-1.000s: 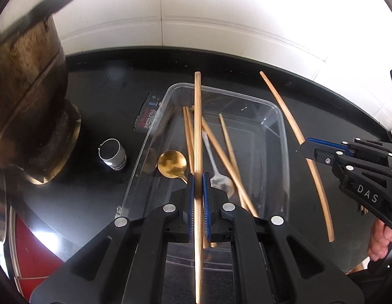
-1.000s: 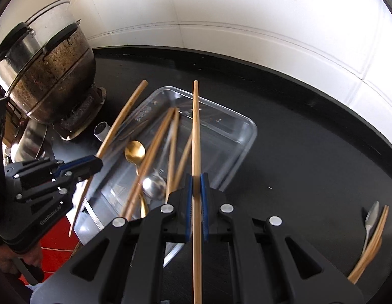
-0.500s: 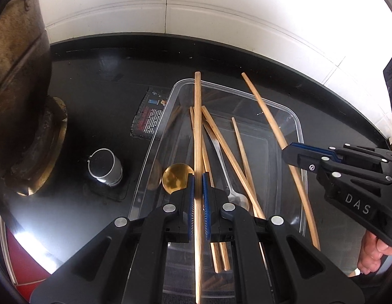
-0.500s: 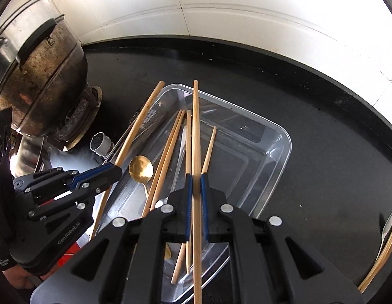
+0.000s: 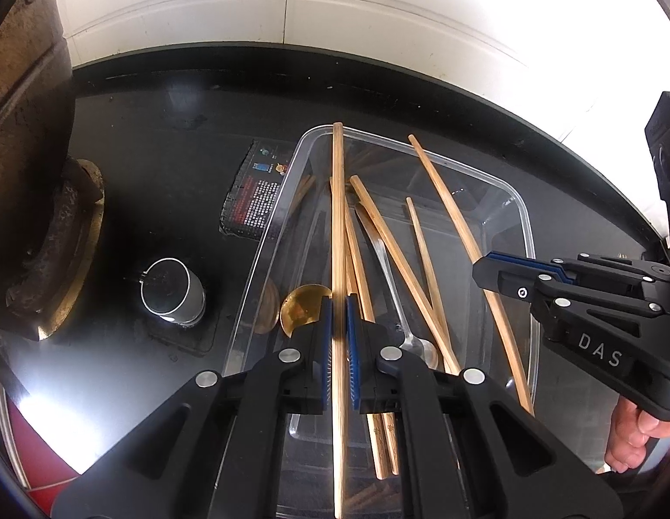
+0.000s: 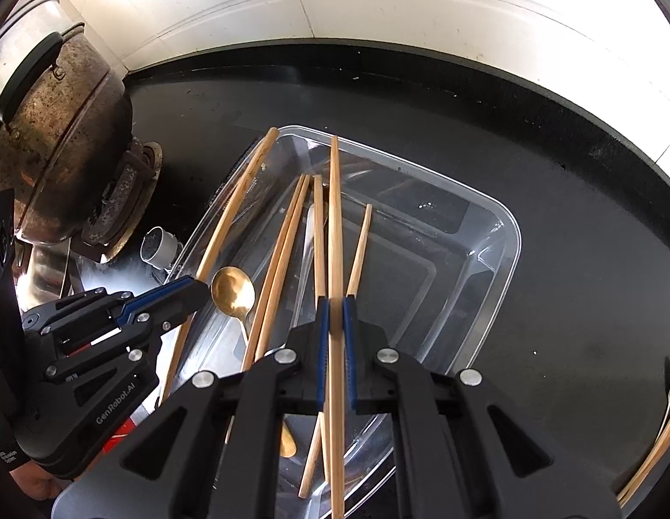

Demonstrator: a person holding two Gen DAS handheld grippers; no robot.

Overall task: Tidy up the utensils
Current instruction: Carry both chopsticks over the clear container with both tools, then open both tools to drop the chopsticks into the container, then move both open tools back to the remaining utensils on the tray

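Left wrist view, left to right: stained metal pot [image 5: 23, 138] at 9–10 o'clock on its burner ring, small metal cup [image 5: 172, 292] on the black bench [image 5: 161, 151] at 8 o'clock of centre, printed sticker [image 5: 257, 203] just beside the clear plastic tub [image 5: 514, 203]. Left gripper [image 5: 339, 328] at 6 o'clock, jaws clamped nearly closed on one wooden chopstick [image 5: 338, 216] that runs straight up toward 12 o'clock over the tub. Inside the tub: gold spoon [image 5: 302, 311], a silver spoon [image 5: 417, 346], several loose chopsticks [image 5: 395, 255] crossing each other. Right gripper [image 5: 492, 274] at 3 o'clock, jaws pinched on a second chopstick [image 5: 451, 212] slanting over the tub toward 12 o'clock. A bare hand [image 5: 633, 437] at 4 o'clock. Right wrist view: same pot [image 6: 62, 129] at 9–10 o'clock, left gripper [image 6: 196, 294] at 8 o'clock with its stick over the tub's left rim, right gripper [image 6: 335, 315] at 6 o'clock, jaws tight on its stick [image 6: 335, 216] above the tub [image 6: 508, 233]. More utensils [image 6: 655, 450] lie on the bench at 4 o'clock, well apart from the tub.
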